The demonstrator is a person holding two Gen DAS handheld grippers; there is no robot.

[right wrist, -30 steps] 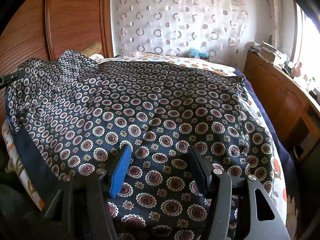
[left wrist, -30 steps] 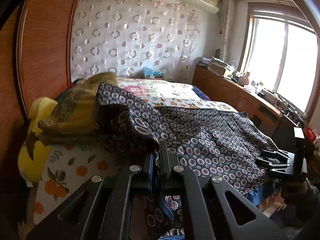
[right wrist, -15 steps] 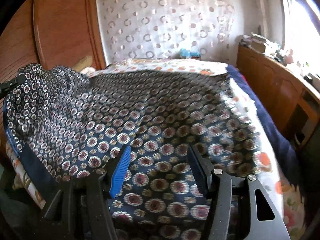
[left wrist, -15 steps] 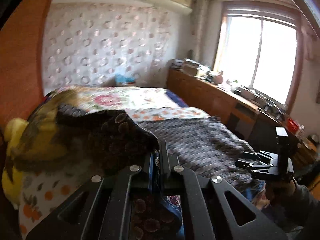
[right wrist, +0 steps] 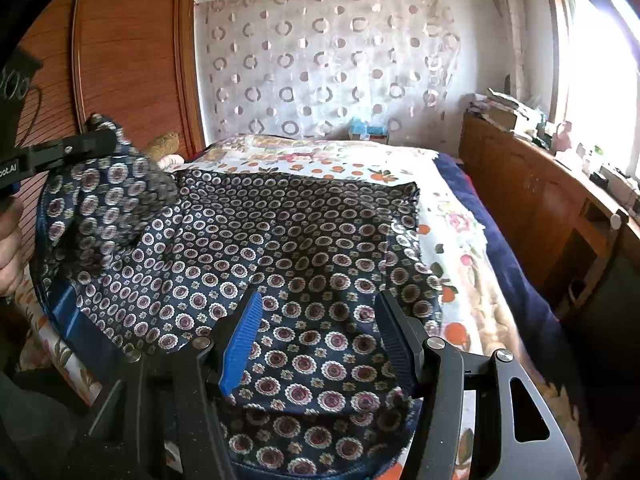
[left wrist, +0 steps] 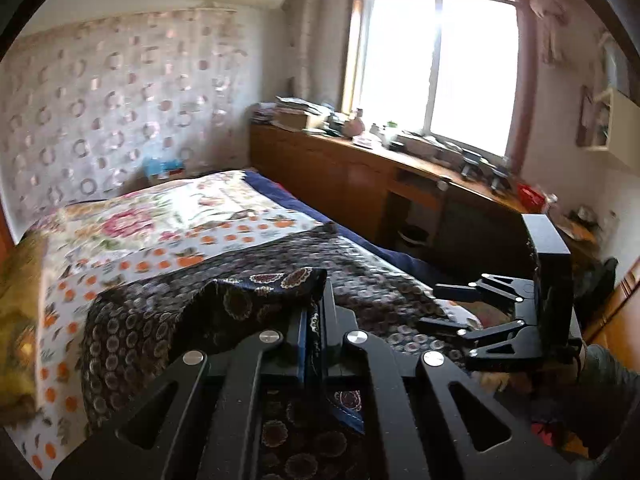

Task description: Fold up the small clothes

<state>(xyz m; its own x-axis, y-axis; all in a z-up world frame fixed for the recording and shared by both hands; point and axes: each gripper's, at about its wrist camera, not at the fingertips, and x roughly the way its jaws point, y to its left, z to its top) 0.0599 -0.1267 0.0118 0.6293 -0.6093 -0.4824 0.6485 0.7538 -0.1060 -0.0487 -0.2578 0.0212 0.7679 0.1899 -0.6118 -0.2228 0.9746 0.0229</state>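
A dark blue garment with a ring-and-flower print [right wrist: 280, 232] lies spread across the bed. My left gripper [left wrist: 316, 312] is shut on one edge of it, and the cloth [left wrist: 248, 300] bunches over the fingers. In the right wrist view the left gripper [right wrist: 108, 140] holds that corner raised at the left, above the rest of the cloth. My right gripper [right wrist: 320, 320] hovers open over the near part of the garment, with nothing pinched between its blue pad and black pad. It also shows at the right of the left wrist view [left wrist: 430, 306].
The bed carries a floral and orange-print sheet [left wrist: 180, 216] and an olive blanket [left wrist: 16, 300] at its left. A long wooden cabinet [left wrist: 340, 172] with clutter runs under the window on the right. A wooden wardrobe door [right wrist: 128, 60] stands at the left.
My left gripper has carried the garment's corner up and towards the right, over the spread cloth, and its view has swung towards the window. The right gripper rose slightly and stayed open.
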